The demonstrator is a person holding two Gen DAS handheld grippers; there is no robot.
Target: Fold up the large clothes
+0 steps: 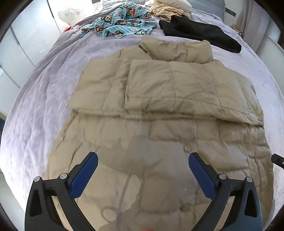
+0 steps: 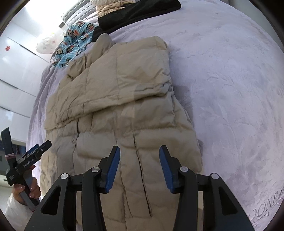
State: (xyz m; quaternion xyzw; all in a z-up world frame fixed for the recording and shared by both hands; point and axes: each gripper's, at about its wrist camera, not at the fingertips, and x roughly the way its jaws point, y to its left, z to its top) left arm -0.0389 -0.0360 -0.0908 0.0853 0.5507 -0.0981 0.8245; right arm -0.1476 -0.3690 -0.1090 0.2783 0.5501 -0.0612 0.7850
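Observation:
A beige quilted puffer jacket (image 1: pixel 159 99) lies flat on the lilac bedspread (image 1: pixel 44 99), collar at the far end and both sleeves folded across its chest. My left gripper (image 1: pixel 142 160) hovers over the jacket's lower half, open wide, with nothing between its blue pads. In the right wrist view the same jacket (image 2: pixel 113 99) runs down the middle, and my right gripper (image 2: pixel 139 154) hangs above its lower right part, open about halfway and holding nothing. At the left edge of that view a hand grips the left gripper (image 2: pixel 38 148).
At the head of the bed lie a blue monkey-print garment (image 1: pixel 122 19), a black garment (image 1: pixel 200 32) and a cream striped pile (image 1: pixel 168 8). White wardrobe doors (image 2: pixel 16 74) stand left of the bed. Bare bedspread (image 2: pixel 230 88) spreads right of the jacket.

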